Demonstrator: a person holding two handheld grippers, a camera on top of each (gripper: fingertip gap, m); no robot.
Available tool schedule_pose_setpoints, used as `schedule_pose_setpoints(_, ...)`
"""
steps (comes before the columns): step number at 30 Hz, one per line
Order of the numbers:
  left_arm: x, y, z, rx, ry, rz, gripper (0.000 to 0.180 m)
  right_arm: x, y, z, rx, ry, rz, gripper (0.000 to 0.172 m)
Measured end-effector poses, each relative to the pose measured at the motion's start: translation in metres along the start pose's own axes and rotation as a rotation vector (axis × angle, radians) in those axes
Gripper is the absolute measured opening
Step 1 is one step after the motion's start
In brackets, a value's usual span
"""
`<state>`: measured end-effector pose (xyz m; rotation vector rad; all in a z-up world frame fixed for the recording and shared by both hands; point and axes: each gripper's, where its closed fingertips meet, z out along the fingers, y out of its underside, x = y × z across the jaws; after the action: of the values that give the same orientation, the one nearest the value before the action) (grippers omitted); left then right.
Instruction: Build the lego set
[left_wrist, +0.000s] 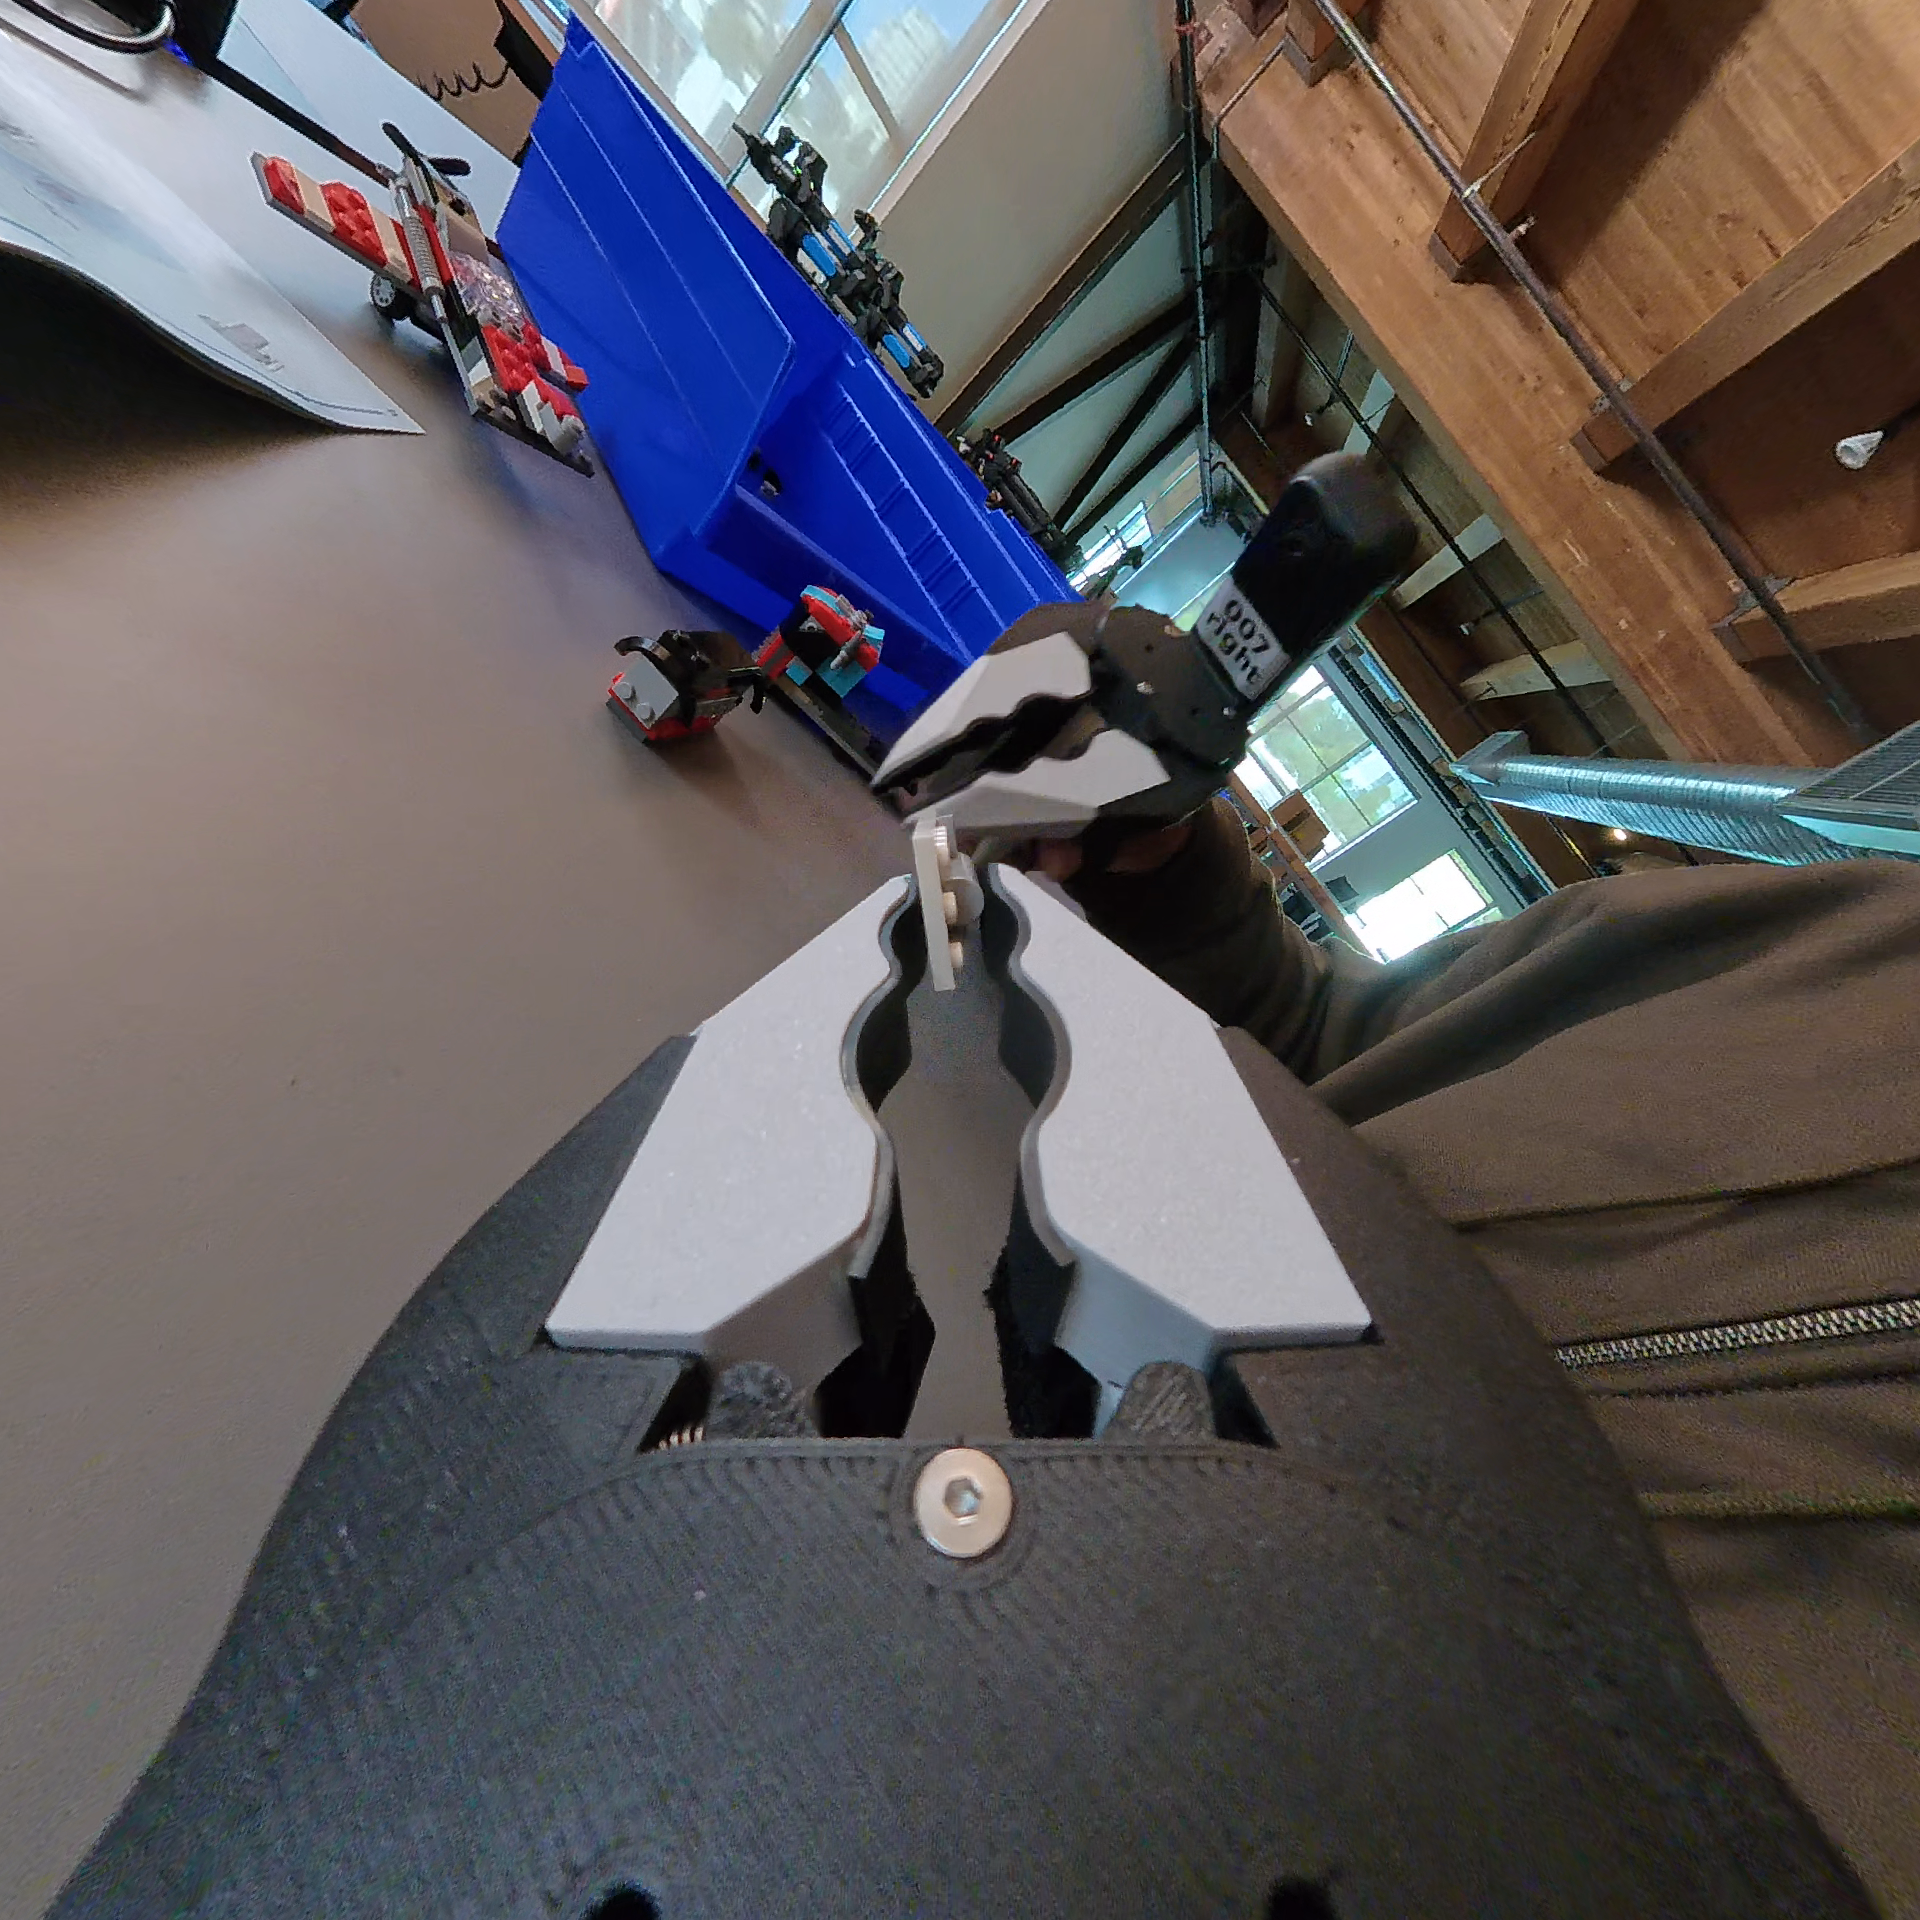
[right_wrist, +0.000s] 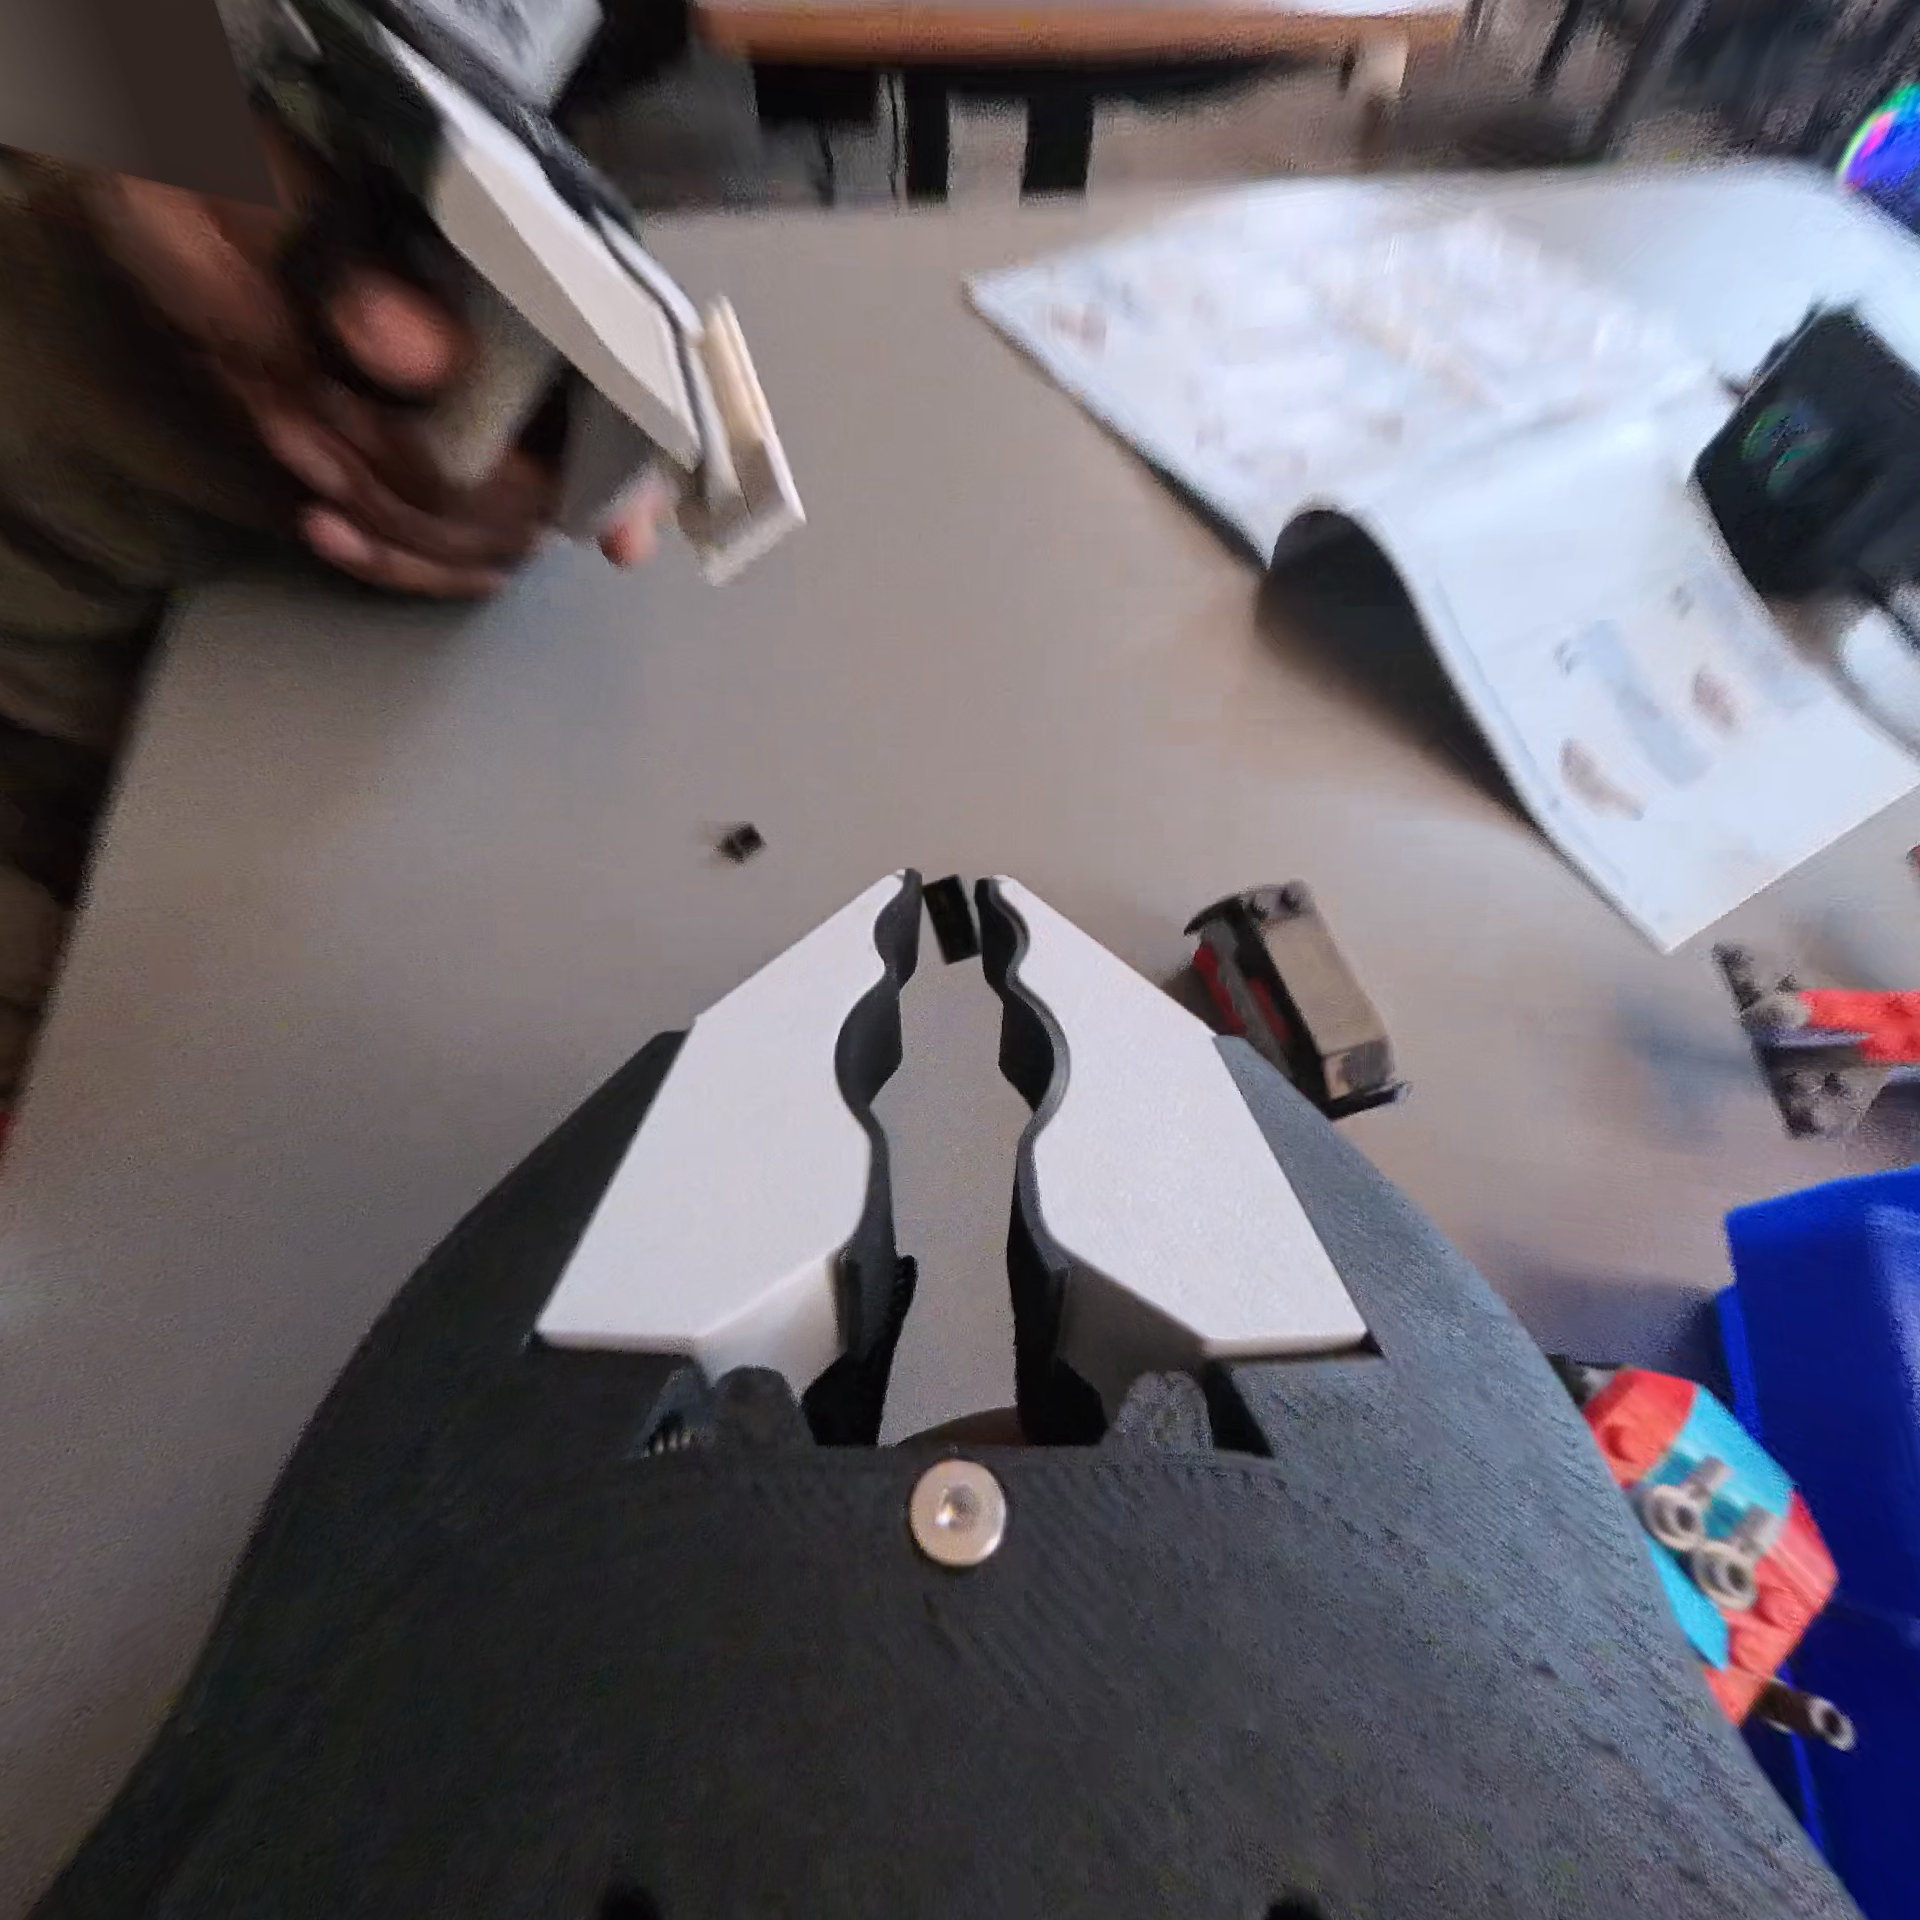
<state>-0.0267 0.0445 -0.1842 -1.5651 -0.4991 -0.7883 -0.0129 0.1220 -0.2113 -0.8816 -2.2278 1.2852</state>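
Two hand-held grippers are seen above a grey worktop (right_wrist: 416, 935) strewn with toy-brick pieces. The left hand-held gripper (left_wrist: 951, 914) is nearly closed on a pale grey studded plate (left_wrist: 940, 914), which is held on edge between its fingertips with the studs turned toward the right finger; a small round grey piece is seated on those studs. The plate's upper end juts past the fingertips and lies just beside the lower finger of the right hand-held gripper (left_wrist: 904, 784), though contact there cannot be told. In the right wrist view, a small black brick piece (right_wrist: 948, 920) is held between the tips of the right hand-held gripper (right_wrist: 948, 904), whose jaws stand only a narrow way apart; whether both pads press on it cannot be made out through the blur. A second tiny black piece (right_wrist: 740, 840) lies loose on the worktop ahead and to the left of those tips. Near the right finger a grey, red and black brick assembly (right_wrist: 1299, 1008) is lying on the worktop. An open instruction booklet (right_wrist: 1455, 416) is spread farther back, with one page arched upward. A blue plastic bin (left_wrist: 665, 312) is set on the worktop, and a red and teal brick assembly (left_wrist: 826, 649) stands beside its base.
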Motion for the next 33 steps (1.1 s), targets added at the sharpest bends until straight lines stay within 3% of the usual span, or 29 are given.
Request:
schedule_pose_setpoints(5,-0.001,0.000,0.000,-0.002,-0.001,-0.004,0.010,0.009,-0.011,-0.026,0.114,-0.003,0.082,0.021)
schedule_pose_setpoints(16,-0.001,0.000,0.000,-0.001,0.000,-0.009,0.010,0.001,0.053,-0.012,-0.174,0.027,0.051,0.021)
schedule_pose_setpoints(24,-0.001,0.000,0.000,0.002,-0.002,-0.002,0.009,-0.004,0.061,0.006,-0.286,0.101,0.095,0.033)
schedule_pose_setpoints(33,0.001,-0.001,0.000,0.007,0.007,-0.001,0.009,-0.002,0.058,0.004,-0.279,0.400,0.192,0.033)
